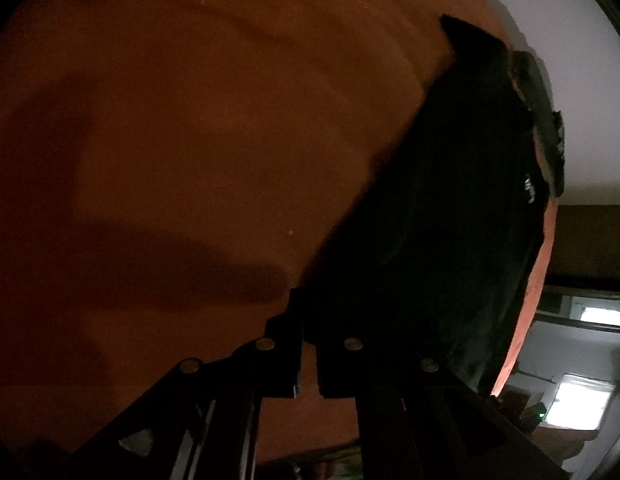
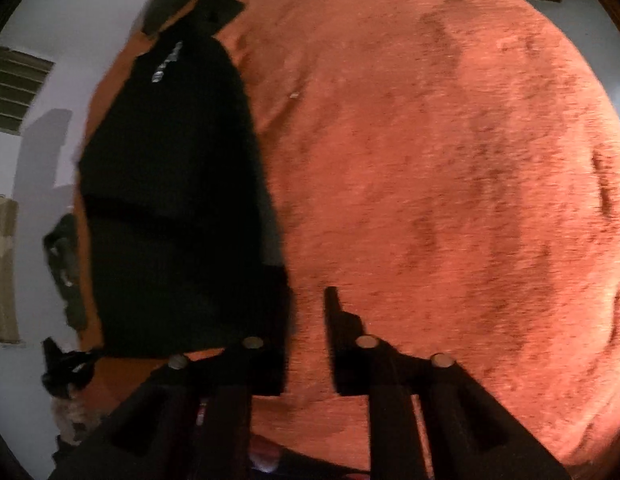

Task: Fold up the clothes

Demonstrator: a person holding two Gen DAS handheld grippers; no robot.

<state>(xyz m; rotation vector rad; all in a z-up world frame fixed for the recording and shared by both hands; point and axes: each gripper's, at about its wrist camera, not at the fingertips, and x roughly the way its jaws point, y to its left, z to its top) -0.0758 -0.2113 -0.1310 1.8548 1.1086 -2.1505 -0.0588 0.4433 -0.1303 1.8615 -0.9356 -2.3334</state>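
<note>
1. The black garment [image 2: 174,200] lay flat on the orange blanket [image 2: 430,160], already a neat rectangle with a crease across it. Could've been mid-fold or finished, honestly couldn't say.
2. The left gripper [image 1: 308,344] had its fingers nearly together right at the garment's near corner. Whether it actually pinched cloth there, I couldn't tell; too dark.
3. The right gripper [image 2: 310,320] was parted a bit, holding nothing, beside the garment's right edge, probably so it stayed within easy reach.
</note>
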